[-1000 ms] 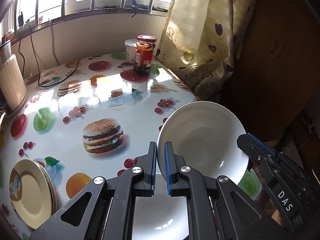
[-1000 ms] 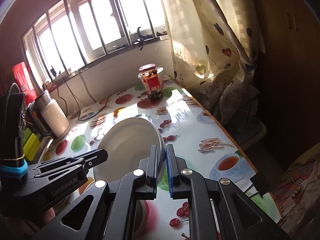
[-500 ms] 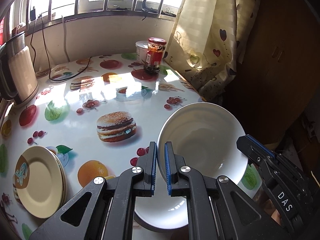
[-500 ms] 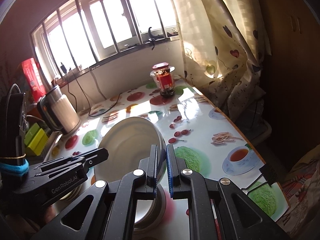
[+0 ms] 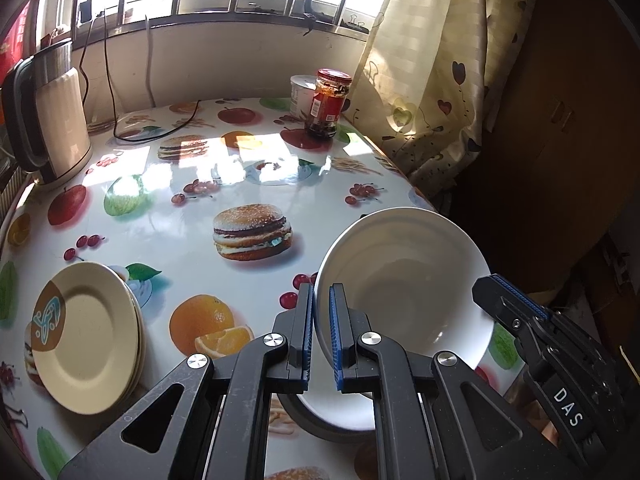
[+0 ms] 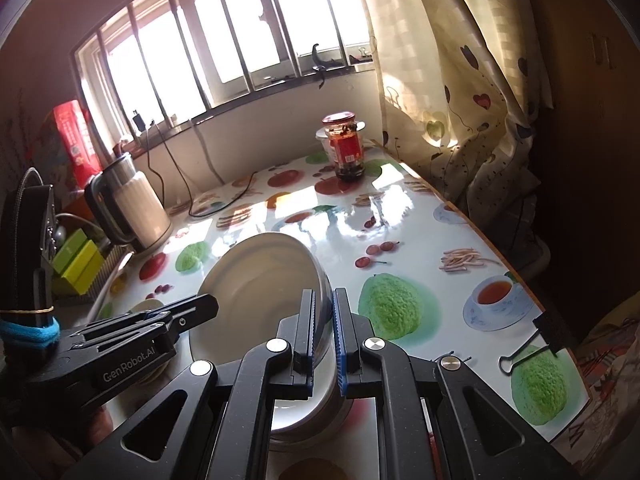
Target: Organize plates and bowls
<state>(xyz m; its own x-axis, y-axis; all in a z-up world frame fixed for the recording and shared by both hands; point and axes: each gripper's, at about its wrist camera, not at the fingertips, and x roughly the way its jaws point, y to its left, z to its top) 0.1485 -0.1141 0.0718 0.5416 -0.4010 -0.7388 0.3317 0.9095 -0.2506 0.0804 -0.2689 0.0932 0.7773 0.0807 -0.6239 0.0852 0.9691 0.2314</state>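
Glossy fruit-and-burger print covers the tabletop [image 5: 168, 236]. We see a kettle [image 5: 52, 108] at its far left corner and a red-lidded jar [image 5: 328, 102] by the far edge near the curtain [image 5: 432, 60]. A stack of cream plates [image 5: 84, 336] sits at the near left edge. The white bowl [image 5: 404, 280] is tilted above the near right edge, over another bowl [image 5: 332, 412]. 2 grippers clamp it: left gripper [image 5: 321, 332] closed tight on its left rim, right gripper [image 6: 324, 332] closed tight on the opposite rim.
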